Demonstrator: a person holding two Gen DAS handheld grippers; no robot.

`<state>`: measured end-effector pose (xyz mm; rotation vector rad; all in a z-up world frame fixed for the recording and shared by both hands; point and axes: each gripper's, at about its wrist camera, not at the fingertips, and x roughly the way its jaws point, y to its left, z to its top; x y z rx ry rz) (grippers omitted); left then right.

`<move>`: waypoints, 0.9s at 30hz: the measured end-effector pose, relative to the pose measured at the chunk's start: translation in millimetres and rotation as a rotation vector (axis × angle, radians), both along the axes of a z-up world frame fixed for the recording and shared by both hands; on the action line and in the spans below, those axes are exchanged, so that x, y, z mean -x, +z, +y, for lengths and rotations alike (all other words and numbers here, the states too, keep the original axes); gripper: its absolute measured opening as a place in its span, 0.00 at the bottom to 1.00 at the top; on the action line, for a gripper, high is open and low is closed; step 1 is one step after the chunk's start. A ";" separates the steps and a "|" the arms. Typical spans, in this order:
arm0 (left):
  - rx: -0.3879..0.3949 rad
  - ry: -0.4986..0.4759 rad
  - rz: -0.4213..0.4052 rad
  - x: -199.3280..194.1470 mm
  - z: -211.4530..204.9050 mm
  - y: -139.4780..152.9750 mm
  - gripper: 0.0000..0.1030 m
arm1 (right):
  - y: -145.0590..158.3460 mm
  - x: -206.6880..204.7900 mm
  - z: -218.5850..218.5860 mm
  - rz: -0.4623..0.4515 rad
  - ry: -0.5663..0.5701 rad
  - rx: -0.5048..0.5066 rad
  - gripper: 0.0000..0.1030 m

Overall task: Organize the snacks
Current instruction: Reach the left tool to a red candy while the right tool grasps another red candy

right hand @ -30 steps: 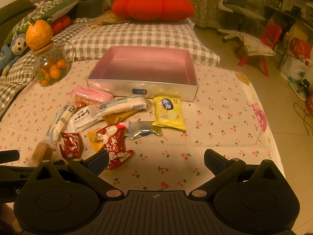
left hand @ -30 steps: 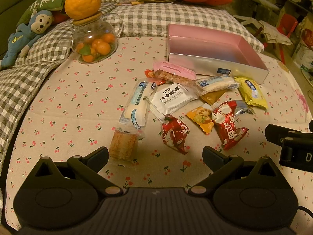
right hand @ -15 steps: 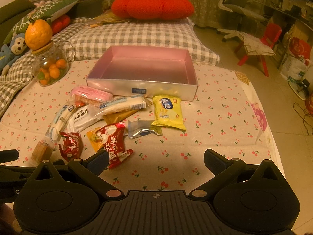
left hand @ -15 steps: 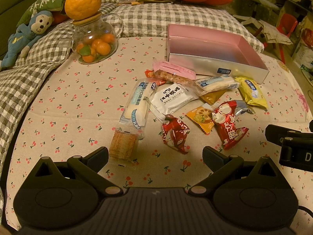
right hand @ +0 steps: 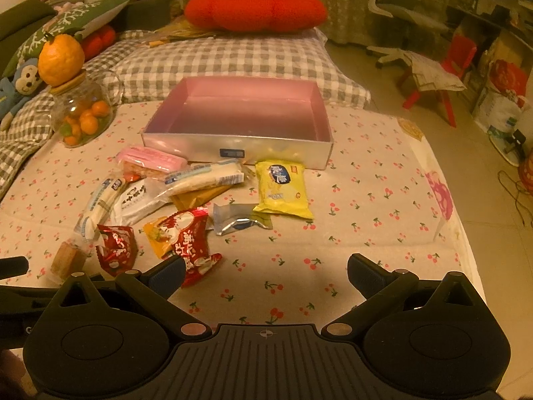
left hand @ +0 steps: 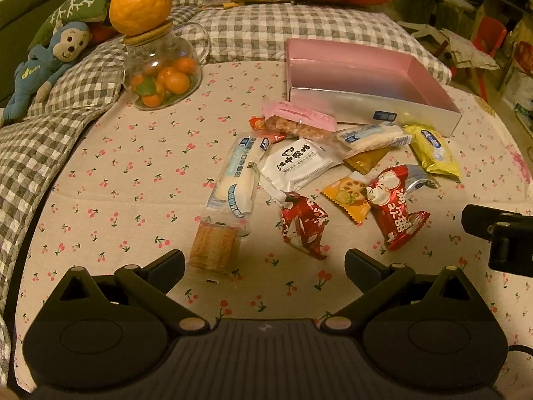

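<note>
Several wrapped snacks lie in a loose pile on the cherry-print cloth: a yellow pack (right hand: 280,184), a big red pack (right hand: 192,243), a small red pack (left hand: 303,225), a white pack (left hand: 297,164), a pink bar (left hand: 298,118) and a clear-wrapped biscuit (left hand: 215,245). Behind them sits an empty pink-lined silver box (right hand: 243,151). My left gripper (left hand: 265,268) hovers open just short of the biscuit and small red pack. My right gripper (right hand: 266,275) is open over bare cloth, its left finger near the big red pack. Neither holds anything.
A glass jar of small oranges (left hand: 160,76) with a large orange on its lid stands back left, by a blue monkey toy (left hand: 50,63). Checked pillows and a red cushion (right hand: 255,8) lie behind. The bed's right edge (right hand: 463,233) drops to the floor.
Both grippers have eased slightly forward toward the snacks; the snacks and box have not moved.
</note>
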<state>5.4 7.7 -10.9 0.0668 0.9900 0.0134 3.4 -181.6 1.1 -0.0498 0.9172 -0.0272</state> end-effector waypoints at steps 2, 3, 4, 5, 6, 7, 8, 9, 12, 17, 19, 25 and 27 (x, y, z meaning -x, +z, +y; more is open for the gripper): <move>-0.005 -0.002 0.003 -0.3 -0.2 -0.8 0.99 | 1.7 -1.2 -0.7 -0.002 -0.003 0.000 1.00; -0.009 -0.003 0.003 -0.3 -0.2 -1.2 0.99 | 2.4 -1.2 -1.7 -0.004 -0.006 0.000 1.00; -0.012 -0.004 0.005 -0.4 -0.2 -1.9 0.99 | 2.8 -1.1 -3.1 -0.005 -0.010 -0.001 1.00; -0.015 -0.005 0.008 -0.5 0.1 -2.5 0.99 | 3.0 -1.4 -4.5 -0.004 -0.013 -0.004 1.00; -0.016 -0.006 0.011 -0.9 0.6 -3.2 0.99 | 3.1 -1.9 -5.3 -0.001 -0.015 -0.006 1.00; -0.016 -0.008 0.016 -1.3 0.9 -3.8 0.99 | 3.0 -2.6 -6.4 0.003 -0.016 -0.009 1.00; -0.016 -0.009 0.020 -2.1 1.9 -4.2 0.99 | 3.0 -3.3 -7.2 0.007 -0.017 -0.010 1.00; -0.017 -0.008 0.020 -2.6 2.9 -4.2 0.99 | 3.4 -4.2 -8.1 0.011 -0.017 -0.011 1.00; -0.030 0.000 -0.009 -4.4 7.6 -0.5 0.99 | 7.6 -7.3 -11.1 0.022 -0.009 -0.022 1.00; -0.014 -0.073 -0.031 -11.0 14.0 9.4 0.99 | 17.2 -17.2 -18.8 0.038 0.005 -0.074 1.00; 0.006 -0.100 -0.008 -17.1 16.4 9.4 0.99 | 18.3 -22.9 -21.5 0.053 0.022 -0.100 1.00; 0.138 -0.133 0.072 -35.6 27.7 3.2 0.96 | 8.5 -35.8 -17.2 0.123 0.134 -0.177 0.99; 0.167 -0.146 0.073 -39.1 29.5 0.0 0.94 | 3.7 -38.2 -12.1 0.126 0.172 -0.164 0.99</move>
